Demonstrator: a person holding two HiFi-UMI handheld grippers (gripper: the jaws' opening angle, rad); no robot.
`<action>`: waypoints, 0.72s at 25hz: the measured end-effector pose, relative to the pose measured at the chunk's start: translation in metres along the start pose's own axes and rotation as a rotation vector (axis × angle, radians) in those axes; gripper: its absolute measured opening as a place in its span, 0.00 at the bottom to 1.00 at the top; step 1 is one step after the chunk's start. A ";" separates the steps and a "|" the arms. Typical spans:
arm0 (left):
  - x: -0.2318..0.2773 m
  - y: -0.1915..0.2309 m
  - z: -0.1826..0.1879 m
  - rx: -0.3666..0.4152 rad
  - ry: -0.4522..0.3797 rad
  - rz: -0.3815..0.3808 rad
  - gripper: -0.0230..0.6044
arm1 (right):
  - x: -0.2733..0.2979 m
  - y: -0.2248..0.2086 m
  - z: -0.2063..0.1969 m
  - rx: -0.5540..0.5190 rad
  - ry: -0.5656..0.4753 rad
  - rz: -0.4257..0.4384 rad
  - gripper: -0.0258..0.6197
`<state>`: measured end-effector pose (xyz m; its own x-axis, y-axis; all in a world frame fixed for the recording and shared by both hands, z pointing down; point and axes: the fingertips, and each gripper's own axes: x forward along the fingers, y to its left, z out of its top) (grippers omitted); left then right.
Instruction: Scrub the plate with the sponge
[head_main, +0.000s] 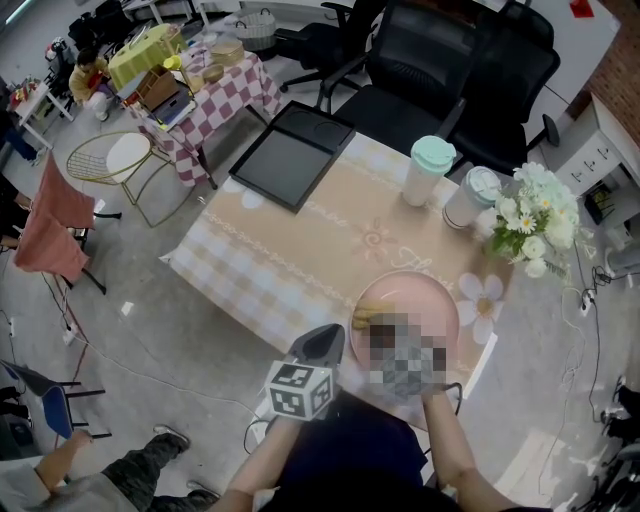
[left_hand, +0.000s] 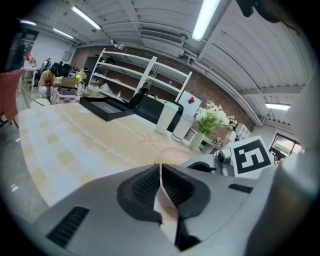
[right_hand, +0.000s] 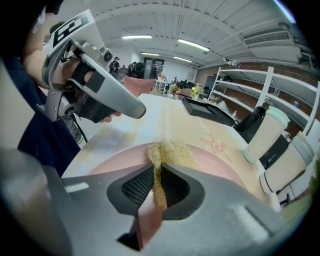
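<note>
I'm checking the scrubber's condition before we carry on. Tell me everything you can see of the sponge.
The sponge is a pale yellow, coarse, fibrous pad that looks more like loofah mesh than foam. It is squeezed thin where the right gripper is shut on it, and it fans out ragged beyond the jaws. Its free end appears to rest on the pink plate.

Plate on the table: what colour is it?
Pink; the head view shows the plate best.
</note>
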<state>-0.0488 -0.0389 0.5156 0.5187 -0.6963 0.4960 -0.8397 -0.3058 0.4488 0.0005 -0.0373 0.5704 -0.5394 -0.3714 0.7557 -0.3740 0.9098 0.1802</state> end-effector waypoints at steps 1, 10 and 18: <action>0.000 0.000 0.000 -0.001 0.000 0.001 0.07 | 0.000 0.001 0.000 0.001 0.000 0.003 0.11; 0.001 0.002 -0.001 -0.003 0.001 0.005 0.07 | -0.003 0.009 0.000 0.014 0.003 0.037 0.11; 0.005 0.000 -0.001 0.005 0.003 0.001 0.07 | -0.006 0.016 0.000 0.057 -0.004 0.070 0.11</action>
<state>-0.0458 -0.0418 0.5184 0.5184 -0.6945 0.4990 -0.8410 -0.3083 0.4446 -0.0018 -0.0206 0.5686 -0.5686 -0.3080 0.7627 -0.3775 0.9216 0.0907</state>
